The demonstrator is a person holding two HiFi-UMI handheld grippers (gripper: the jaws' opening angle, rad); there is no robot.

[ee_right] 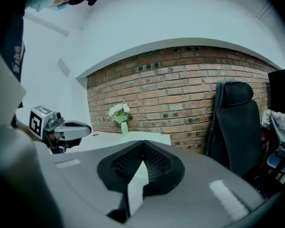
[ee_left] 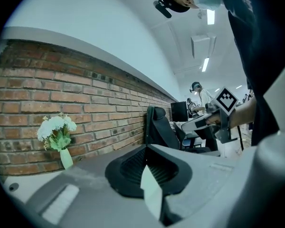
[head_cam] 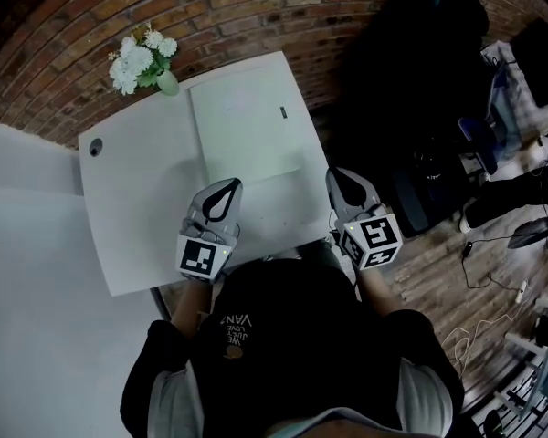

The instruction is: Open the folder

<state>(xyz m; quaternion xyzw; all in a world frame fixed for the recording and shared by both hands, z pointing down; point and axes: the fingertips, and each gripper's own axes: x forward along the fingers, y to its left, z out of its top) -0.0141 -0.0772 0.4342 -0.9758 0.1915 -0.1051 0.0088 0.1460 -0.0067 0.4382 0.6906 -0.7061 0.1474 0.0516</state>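
Observation:
A pale folder (head_cam: pixel 245 121) lies flat on the far right part of the white table (head_cam: pixel 137 199), with a small dark mark near its right edge. My left gripper (head_cam: pixel 231 184) hovers over the table just short of the folder's near edge, jaws shut with nothing between them (ee_left: pixel 146 147). My right gripper (head_cam: pixel 334 173) is at the table's right edge, beside the folder's near right corner. It is also shut and holds nothing (ee_right: pixel 143 142). Each gripper shows in the other's view: the right gripper (ee_left: pixel 213 114) and the left gripper (ee_right: pixel 71 128).
White flowers in a green vase (head_cam: pixel 147 62) stand at the table's far left corner against the brick wall. A round cable hole (head_cam: pixel 95 147) sits near the left edge. A black office chair (head_cam: pixel 411 71) and cluttered gear stand on the wooden floor to the right.

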